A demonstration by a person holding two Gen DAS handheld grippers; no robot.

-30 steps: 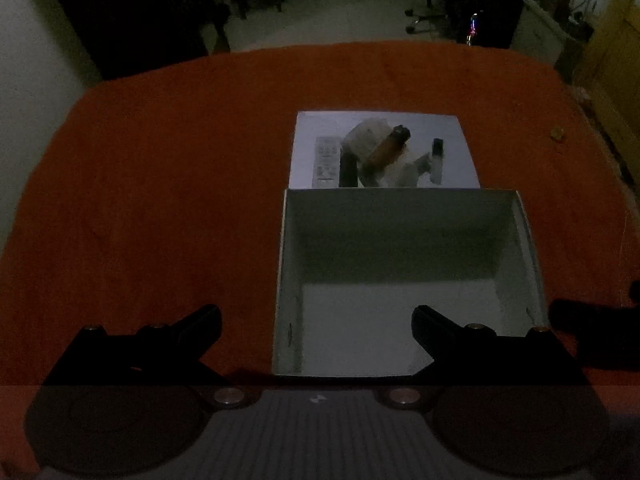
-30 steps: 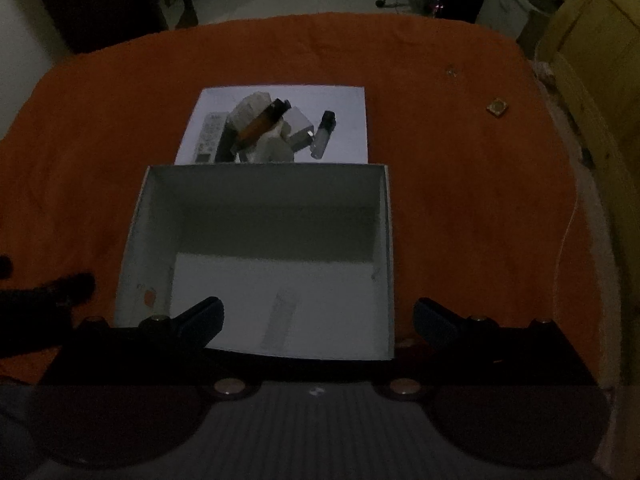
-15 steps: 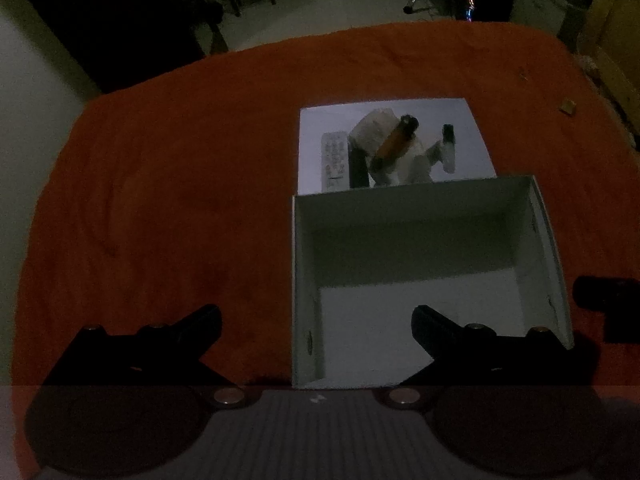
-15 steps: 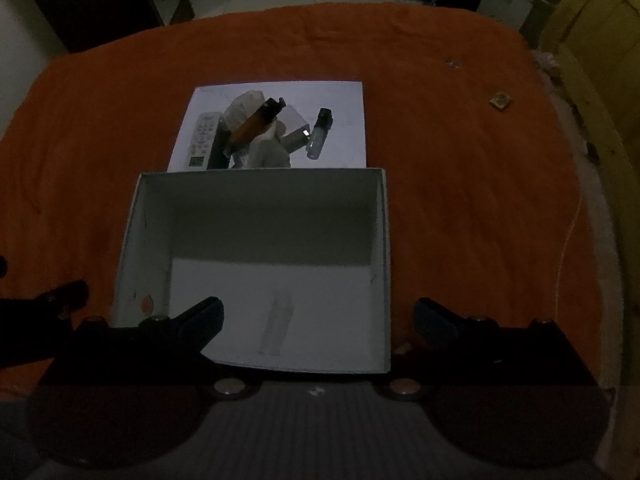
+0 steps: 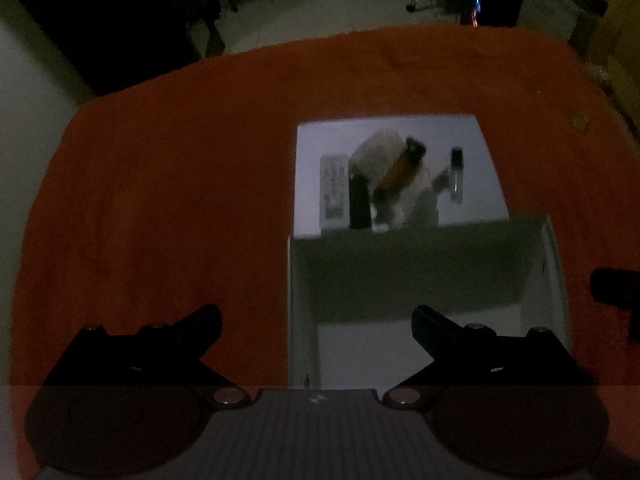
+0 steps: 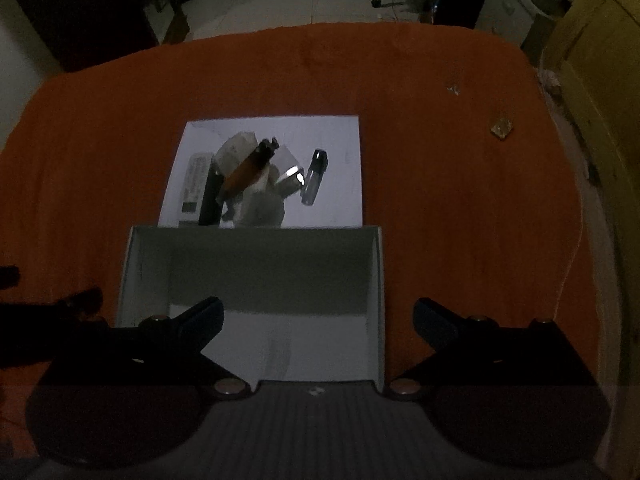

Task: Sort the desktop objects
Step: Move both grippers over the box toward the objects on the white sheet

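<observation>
Left wrist view: left gripper (image 5: pixel 316 318) is held low at the near edge of the table, jaws spread wide, nothing between them; its right finger sits over the white box (image 5: pixel 298 300).
Box: open-topped, set on the orange cloth (image 5: pixel 160 200); the inside looks empty from here, though the pic is dim & blurred.
Paper sheet (image 5: pixel 480 160): laid just beyond the box's far wall, toward the table's middle; the objects to be sorted are piled on it.
Pile, left view: remote (image 5: pixel 333 184) at the sheet's left, dark bar (image 5: pixel 359 204) beside it, amber bottle (image 5: pixel 402 166) leaned on a pale lump, small vial (image 5: pixel 456 176) at the right, apart from the rest.
Other tool: a dark shape is seen at the right edge, prob. the right gripper.

Right wrist view: right gripper (image 6: pixel 318 316) is held over the box's near part, jaws wide, empty.
Pile, right view: same items seen sharper; vial lies tilted, free on all sides; shiny block (image 6: pixel 290 174) is near it, contact not clear.
Far right edge of table: small tan item (image 6: pixel 502 128), unidentified.

Step in hand (judged): approach, before the 1st pick; nothing has been boxed yet.
Next move (judged): a reach over the far wall is called for; the vial looks the easiest grab, w/ jaws set across its width.
</observation>
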